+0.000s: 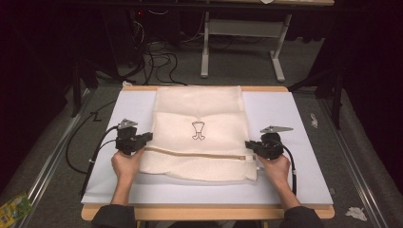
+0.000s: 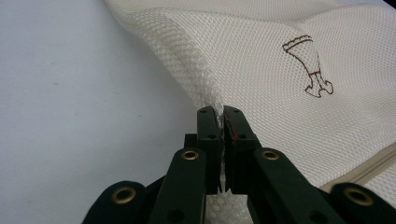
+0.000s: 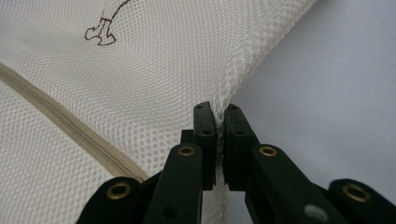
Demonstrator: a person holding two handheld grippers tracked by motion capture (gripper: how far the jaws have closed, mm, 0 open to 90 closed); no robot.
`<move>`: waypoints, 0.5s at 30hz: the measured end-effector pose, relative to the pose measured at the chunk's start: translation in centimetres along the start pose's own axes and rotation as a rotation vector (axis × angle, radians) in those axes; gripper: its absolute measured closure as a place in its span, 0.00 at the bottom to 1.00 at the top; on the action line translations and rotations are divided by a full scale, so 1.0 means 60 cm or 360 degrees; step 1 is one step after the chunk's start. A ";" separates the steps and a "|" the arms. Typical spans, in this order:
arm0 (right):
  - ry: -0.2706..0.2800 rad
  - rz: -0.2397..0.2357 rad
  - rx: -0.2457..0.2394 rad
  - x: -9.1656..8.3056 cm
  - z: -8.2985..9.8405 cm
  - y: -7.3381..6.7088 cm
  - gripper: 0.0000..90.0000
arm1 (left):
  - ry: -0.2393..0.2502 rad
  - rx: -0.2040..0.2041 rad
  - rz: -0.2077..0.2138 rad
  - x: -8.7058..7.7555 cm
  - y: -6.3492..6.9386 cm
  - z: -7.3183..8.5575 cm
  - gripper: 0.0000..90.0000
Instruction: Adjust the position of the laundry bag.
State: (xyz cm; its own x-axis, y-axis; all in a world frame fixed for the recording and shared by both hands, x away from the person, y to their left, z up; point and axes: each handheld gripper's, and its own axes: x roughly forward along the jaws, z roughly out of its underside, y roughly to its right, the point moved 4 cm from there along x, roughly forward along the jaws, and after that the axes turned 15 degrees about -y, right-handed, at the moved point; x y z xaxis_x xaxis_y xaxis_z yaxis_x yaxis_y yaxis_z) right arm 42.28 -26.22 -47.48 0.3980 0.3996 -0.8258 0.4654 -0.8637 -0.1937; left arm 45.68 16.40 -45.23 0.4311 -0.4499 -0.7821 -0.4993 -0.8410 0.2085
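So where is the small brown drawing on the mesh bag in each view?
High view: the brown drawing sits at the middle of the mesh bag.
Left gripper view: upper right.
Right gripper view: top left, partly cut off.
Shared landmark: the beige zipper.

cream mesh laundry bag with a brown outline emblem and beige zipper band; pale lavender-white table; black hand-held grippers.

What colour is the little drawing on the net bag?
Dark brown outline on the cream mesh bag; clearest in the left gripper view.
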 end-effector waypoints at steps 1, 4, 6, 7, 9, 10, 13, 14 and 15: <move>0.0004 0.0004 0.0005 -0.003 0.002 0.003 0.96 | -0.0002 0.0021 -0.0009 0.003 0.007 -0.003 0.96; 0.0029 0.0013 0.0043 -0.014 0.011 0.023 0.96 | -0.0022 0.0069 -0.0010 0.014 0.027 -0.012 0.96; 0.0034 0.0020 0.0053 -0.017 0.015 0.033 0.96 | -0.0019 0.0083 -0.0008 0.018 0.036 -0.016 0.96; 0.0035 0.0026 0.0059 -0.020 0.018 0.036 0.96 | -0.0017 0.0081 0.0004 0.021 0.039 -0.017 0.96; 0.0038 0.0028 0.0064 -0.022 0.022 0.038 0.96 | -0.0017 0.0075 0.0013 0.023 0.041 -0.017 0.96; 0.0038 0.0032 0.0075 -0.026 0.029 0.043 0.96 | -0.0027 0.0070 0.0039 0.029 0.046 -0.017 0.96; 0.0047 0.0032 0.0094 -0.031 0.038 0.052 0.96 | -0.0024 0.0069 0.0059 0.035 0.052 -0.015 0.96; 0.0050 0.0030 0.0104 -0.033 0.042 0.054 0.96 | -0.0028 0.0069 0.0067 0.037 0.056 -0.014 0.96; 0.0054 0.0032 0.0104 -0.033 0.047 0.056 0.96 | -0.0025 0.0068 0.0073 0.039 0.059 -0.012 0.96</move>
State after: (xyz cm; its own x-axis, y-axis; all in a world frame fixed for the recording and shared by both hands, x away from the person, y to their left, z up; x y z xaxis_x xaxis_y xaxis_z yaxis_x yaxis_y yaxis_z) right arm 40.83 -30.78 -47.95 0.4337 0.3915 -0.8116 0.4052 -0.8892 -0.2124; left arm 45.45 12.13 -45.89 0.3954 -0.4828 -0.7814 -0.5503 -0.8057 0.2193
